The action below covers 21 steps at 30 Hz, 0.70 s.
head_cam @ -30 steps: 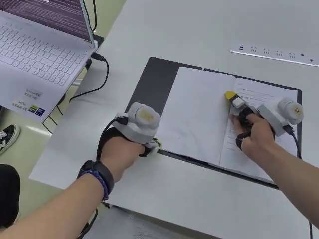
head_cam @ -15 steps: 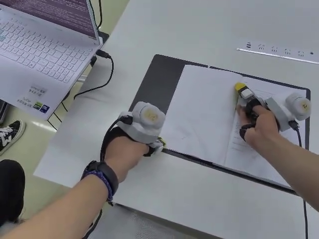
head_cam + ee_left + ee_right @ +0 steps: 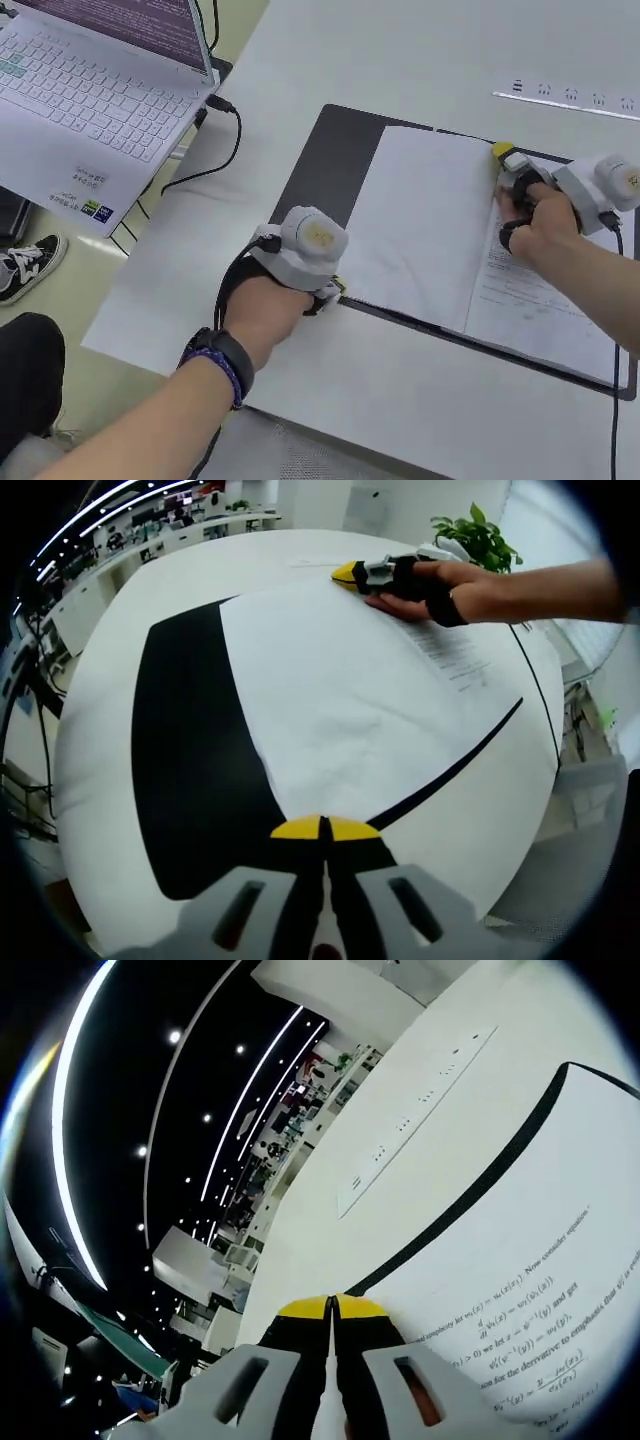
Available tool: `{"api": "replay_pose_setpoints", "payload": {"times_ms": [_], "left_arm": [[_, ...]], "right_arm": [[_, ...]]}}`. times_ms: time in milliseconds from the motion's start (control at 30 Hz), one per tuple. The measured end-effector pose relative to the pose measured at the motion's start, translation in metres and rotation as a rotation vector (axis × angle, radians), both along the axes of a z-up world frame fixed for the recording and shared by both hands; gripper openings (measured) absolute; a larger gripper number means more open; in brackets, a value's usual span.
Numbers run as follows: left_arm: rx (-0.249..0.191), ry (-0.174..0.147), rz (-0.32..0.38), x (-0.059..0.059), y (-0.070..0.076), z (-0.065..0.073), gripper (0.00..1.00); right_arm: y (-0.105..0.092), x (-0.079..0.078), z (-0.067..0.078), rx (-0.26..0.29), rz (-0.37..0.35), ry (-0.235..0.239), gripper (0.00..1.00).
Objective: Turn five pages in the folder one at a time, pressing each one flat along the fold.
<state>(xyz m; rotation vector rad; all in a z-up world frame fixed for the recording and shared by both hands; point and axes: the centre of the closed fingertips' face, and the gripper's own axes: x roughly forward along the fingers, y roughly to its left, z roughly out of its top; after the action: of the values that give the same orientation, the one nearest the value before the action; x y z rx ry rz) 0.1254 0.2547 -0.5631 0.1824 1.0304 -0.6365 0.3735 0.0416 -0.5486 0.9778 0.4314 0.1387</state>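
1. The jaws of the left gripper [image 3: 322, 828] are pressed together, yellow tips meeting. They rest on the near edge of the folder [image 3: 320, 160], just beside the bottom corner of the blank page [image 3: 420, 220]. We cannot tell whether any paper is caught between them.
2. The jaws of the right gripper [image 3: 331, 1307] are likewise pressed together, with no gap at the yellow tips. They touch down at the top of the printed page [image 3: 540, 300], close to the fold and the folder's far edge.
3. Our left hand [image 3: 265, 310] wraps its gripper from behind, knuckles up. The forearm reaches in from the near left and a dark wristband [image 3: 225, 355] sits at the wrist.
4. Our right hand [image 3: 535, 220] lies low over the printed page, the forearm coming in from the right edge. The gripper points up and leftward toward the fold.
5. The folder lies open and flat on the white table [image 3: 400, 50]. From left to right we see its bare black inner cover, then the blank page, then the printed page with lines of text.
6. An open laptop [image 3: 90, 90] sits at the table's far left, a black cable [image 3: 225, 150] plugged into its side. A flush power strip [image 3: 570, 100] lies in the table beyond the folder, at the right.
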Motion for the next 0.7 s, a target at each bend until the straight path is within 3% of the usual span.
{"api": "replay_pose_setpoints", "payload": {"times_ms": [267, 400, 500, 700], "left_arm": [[-0.007, 0.008, -0.002, 0.000, 0.000, 0.000, 0.00], [0.004, -0.001, -0.010, 0.000, 0.000, 0.000, 0.00], [0.017, -0.009, -0.024, 0.000, -0.001, 0.000, 0.00], [0.008, -0.008, -0.026, 0.000, 0.000, 0.000, 0.00]], "right_arm": [[0.000, 0.001, -0.002, 0.000, 0.015, -0.003, 0.00], [0.007, -0.011, -0.001, -0.035, 0.068, -0.019, 0.00], [0.009, -0.024, 0.000, 0.002, 0.080, -0.031, 0.00], [0.015, -0.041, 0.002, -0.009, 0.126, -0.040, 0.00]]}}
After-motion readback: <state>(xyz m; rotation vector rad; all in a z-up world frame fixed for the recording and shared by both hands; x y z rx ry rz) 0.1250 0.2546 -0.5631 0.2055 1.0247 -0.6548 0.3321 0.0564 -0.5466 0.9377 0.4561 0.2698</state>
